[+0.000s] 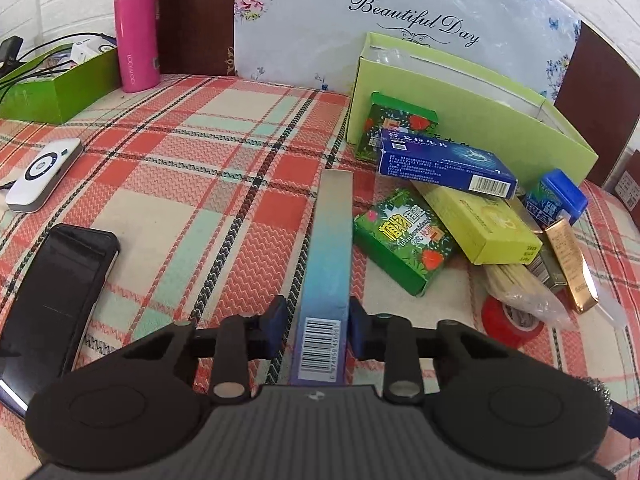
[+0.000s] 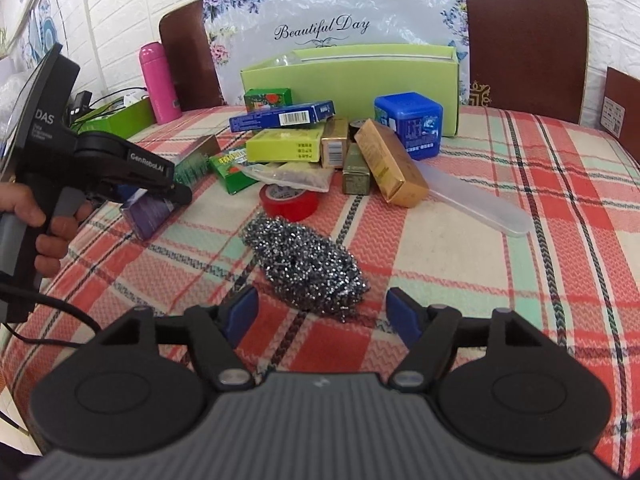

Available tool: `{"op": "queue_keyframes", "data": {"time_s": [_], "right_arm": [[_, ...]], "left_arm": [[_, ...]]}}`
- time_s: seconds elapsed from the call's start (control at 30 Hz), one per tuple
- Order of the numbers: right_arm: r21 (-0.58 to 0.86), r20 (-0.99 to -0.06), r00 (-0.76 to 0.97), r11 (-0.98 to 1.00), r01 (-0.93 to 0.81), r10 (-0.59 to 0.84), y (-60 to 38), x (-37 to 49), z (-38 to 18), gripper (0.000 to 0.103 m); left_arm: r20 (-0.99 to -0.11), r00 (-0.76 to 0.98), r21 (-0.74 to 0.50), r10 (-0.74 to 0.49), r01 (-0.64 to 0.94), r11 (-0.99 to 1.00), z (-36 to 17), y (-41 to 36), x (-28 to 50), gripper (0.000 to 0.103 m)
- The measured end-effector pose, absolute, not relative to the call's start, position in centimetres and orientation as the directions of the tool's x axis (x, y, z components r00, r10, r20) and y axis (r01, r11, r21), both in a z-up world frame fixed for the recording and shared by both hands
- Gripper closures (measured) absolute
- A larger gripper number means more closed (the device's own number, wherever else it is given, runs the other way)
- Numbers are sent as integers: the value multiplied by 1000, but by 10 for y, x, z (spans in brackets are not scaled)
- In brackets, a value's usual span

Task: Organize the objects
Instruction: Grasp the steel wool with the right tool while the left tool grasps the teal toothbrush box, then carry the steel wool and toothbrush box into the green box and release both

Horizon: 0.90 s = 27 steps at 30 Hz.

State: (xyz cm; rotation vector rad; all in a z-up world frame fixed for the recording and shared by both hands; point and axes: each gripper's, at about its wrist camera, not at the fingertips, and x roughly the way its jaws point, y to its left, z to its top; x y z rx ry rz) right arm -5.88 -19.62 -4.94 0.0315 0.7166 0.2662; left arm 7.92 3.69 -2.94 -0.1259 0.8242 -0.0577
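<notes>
Left gripper: jaws narrowed onto long blue box, lying flat on plaid bench. Right gripper: jaws wide apart, holding nothing, steel scourer just ahead. Beyond: red tape roll, gold box, jumbled cartons crowding front of light-green open box.

"Beautiful Day" in script on floral bag. "LOCK&LOCK" down pink bottle. "plant ovoidene" on green box. "DAS" and "GenRobot.AI" on left gripper body. Barcode digits on slim blue box, partly legible.
</notes>
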Motion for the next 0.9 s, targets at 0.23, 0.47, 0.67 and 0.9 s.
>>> {"op": "queue_keyframes", "data": {"time_s": [0.23, 0.47, 0.67, 0.9], "right_arm": [[78, -664, 702, 958, -277, 257, -176, -49, -46, 63], [32, -666, 709, 959, -283, 231, -164, -45, -40, 68], [-11, -641, 738, 959, -282, 210, -157, -39, -26, 69], [-55, -603, 774, 959, -279, 191, -152, -28, -9, 69]], "left_arm": [[-706, 694, -190, -139, 4, 982, -32, 43, 76, 79], [-685, 708, -236, -173, 9, 972, -33, 49, 76, 80], [-664, 717, -287, -212, 17, 958, -29, 53, 75, 81], [-624, 752, -291, -212, 29, 956, -14, 54, 73, 81]]}}
